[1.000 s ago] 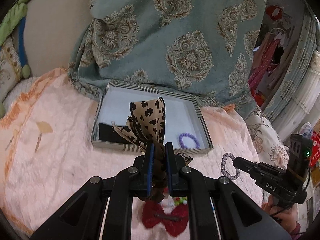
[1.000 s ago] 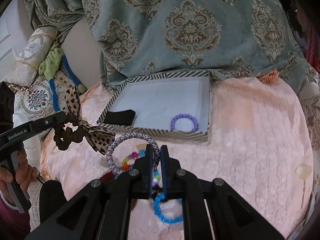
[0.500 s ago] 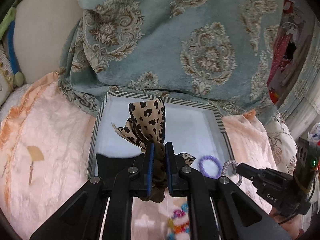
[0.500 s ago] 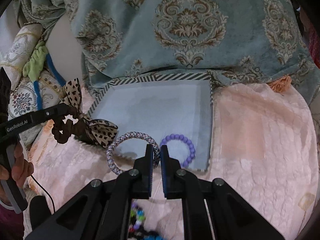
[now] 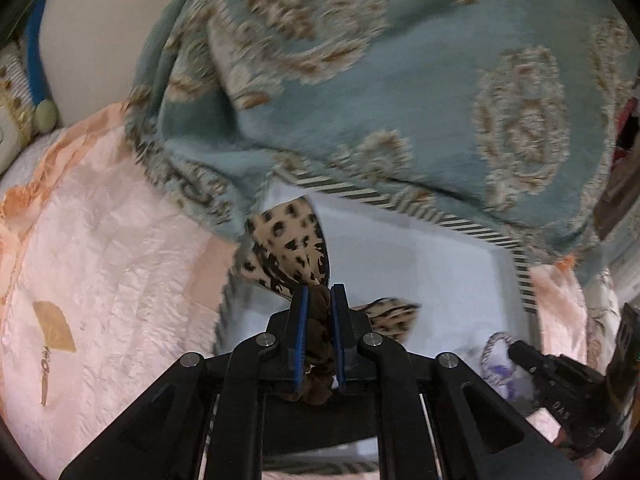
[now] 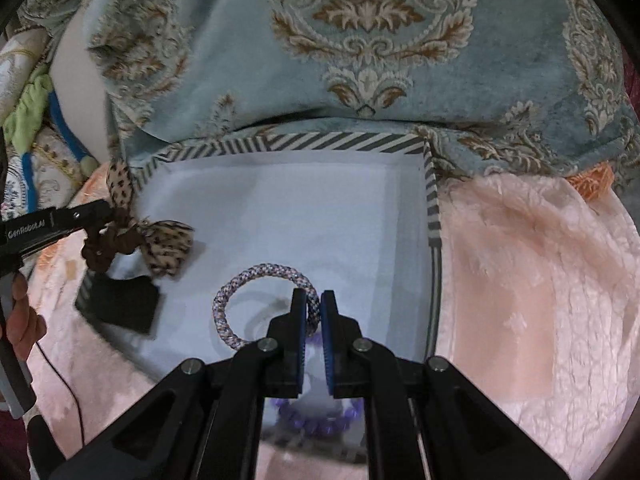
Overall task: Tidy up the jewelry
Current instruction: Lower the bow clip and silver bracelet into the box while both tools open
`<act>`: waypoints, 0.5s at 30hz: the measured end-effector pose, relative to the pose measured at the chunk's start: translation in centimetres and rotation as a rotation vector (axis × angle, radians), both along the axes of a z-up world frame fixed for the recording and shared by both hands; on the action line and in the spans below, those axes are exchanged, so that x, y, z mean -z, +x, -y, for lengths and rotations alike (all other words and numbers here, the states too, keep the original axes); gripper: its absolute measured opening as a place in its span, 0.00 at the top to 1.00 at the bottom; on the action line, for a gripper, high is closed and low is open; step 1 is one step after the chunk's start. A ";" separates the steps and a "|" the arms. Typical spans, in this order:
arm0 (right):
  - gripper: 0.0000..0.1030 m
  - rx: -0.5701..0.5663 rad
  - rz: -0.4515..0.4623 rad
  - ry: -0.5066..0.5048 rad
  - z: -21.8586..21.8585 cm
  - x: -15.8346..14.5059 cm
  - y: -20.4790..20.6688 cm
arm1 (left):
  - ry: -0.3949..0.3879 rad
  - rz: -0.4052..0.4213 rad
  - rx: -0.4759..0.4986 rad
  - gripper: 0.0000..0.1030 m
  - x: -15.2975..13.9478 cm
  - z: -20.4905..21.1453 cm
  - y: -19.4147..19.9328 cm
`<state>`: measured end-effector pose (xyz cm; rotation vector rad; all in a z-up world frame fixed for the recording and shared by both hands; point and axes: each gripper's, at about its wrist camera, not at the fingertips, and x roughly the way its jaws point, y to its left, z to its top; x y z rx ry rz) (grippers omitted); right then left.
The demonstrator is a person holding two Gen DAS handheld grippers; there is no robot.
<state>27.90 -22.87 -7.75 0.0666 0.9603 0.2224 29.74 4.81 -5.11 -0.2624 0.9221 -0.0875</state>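
**Both grippers over the striped tray**

Left wrist: one leopard-print scrunchie (image 5: 294,258), clamped in the left gripper (image 5: 319,312) — now over the tray (image 5: 460,223) instead of short of it.

Right wrist: one braided bracelet (image 6: 256,304) pinched by the right gripper (image 6: 314,312); one purple bead bracelet (image 6: 320,420) and one black item (image 6: 120,304) lie inside — the view has advanced.

My left gripper (image 5: 319,300) pinches a soft brown cloth scrunchie (image 5: 316,380) with a matt leopard-print bow. My right gripper (image 6: 313,308) grips a rough braided cord bracelet (image 6: 256,276). The striped tray (image 6: 344,142) looks like matt paperboard.
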 end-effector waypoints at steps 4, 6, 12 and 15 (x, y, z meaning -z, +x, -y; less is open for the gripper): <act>0.93 0.010 -0.021 -0.054 -0.6 1.2 1.2 | 0.014 -0.029 -0.017 1.00 1.0 -0.6 0.0; 0.87 0.022 -0.038 -0.064 -0.6 1.7 1.4 | 0.018 -0.027 -0.013 0.90 0.9 -0.4 -0.3; 0.69 0.023 -0.016 -0.043 -0.3 0.3 -0.9 | 0.030 -0.013 0.011 0.79 -0.3 0.4 -2.0; 0.66 0.008 -0.004 -0.043 -0.3 -0.9 -2.8 | 0.023 -0.009 0.026 0.79 -0.9 0.9 -3.5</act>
